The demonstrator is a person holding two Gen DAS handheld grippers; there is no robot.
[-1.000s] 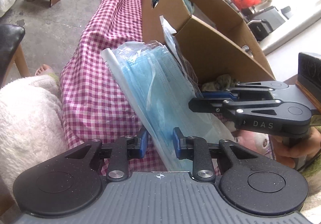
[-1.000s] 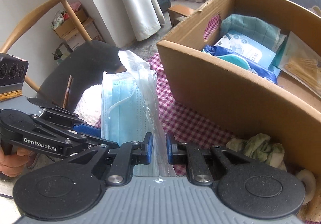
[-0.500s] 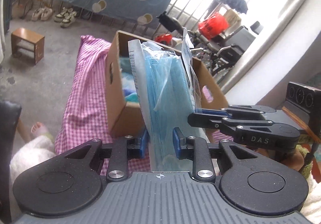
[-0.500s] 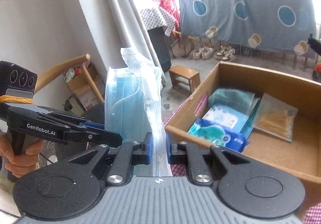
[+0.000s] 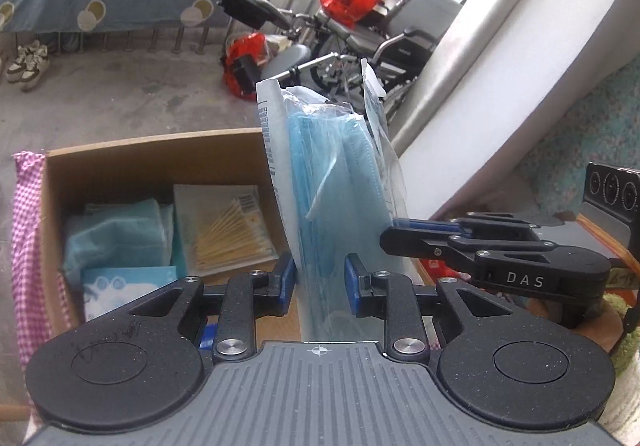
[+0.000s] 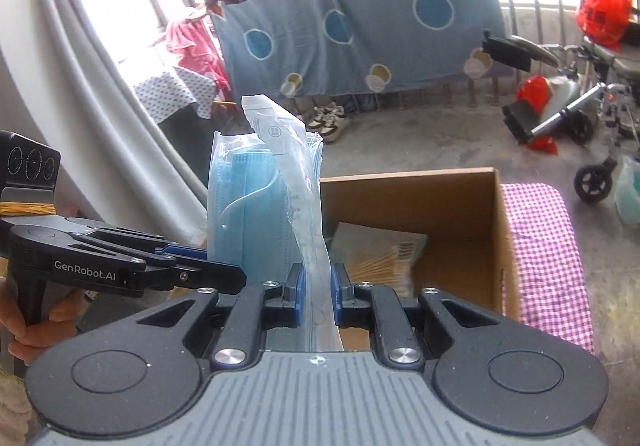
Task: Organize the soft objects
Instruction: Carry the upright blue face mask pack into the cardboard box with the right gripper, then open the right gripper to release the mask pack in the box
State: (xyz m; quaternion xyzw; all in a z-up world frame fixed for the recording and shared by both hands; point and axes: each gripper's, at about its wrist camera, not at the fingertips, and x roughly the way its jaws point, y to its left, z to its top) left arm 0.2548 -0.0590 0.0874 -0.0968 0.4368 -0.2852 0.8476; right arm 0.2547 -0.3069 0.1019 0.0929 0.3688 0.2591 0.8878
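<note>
A clear plastic pack of blue face masks (image 5: pixel 340 182) stands upright between both grippers, held over the near side of an open cardboard box (image 5: pixel 140 154). My left gripper (image 5: pixel 320 280) is shut on the pack's lower end. My right gripper (image 6: pixel 316 290) is shut on the pack's (image 6: pixel 256 202) clear plastic edge. In the left wrist view the right gripper (image 5: pixel 390 232) reaches in from the right onto the pack. In the right wrist view the left gripper (image 6: pixel 240 278) comes in from the left, a hand on its handle.
The box (image 6: pixel 440 198) holds a teal cloth (image 5: pixel 116 234), a packet of cotton swabs (image 5: pixel 228 230) and a blue-white packet (image 5: pixel 124 290). It sits on a pink checked cloth (image 6: pixel 548 258). A wheelchair (image 5: pixel 380 34), red bags and shoes stand on the concrete floor beyond.
Both grippers rose with the mask pack and swung over the box. Earlier the pack was low beside the box's outer wall; now the box's inside lies below it.
</note>
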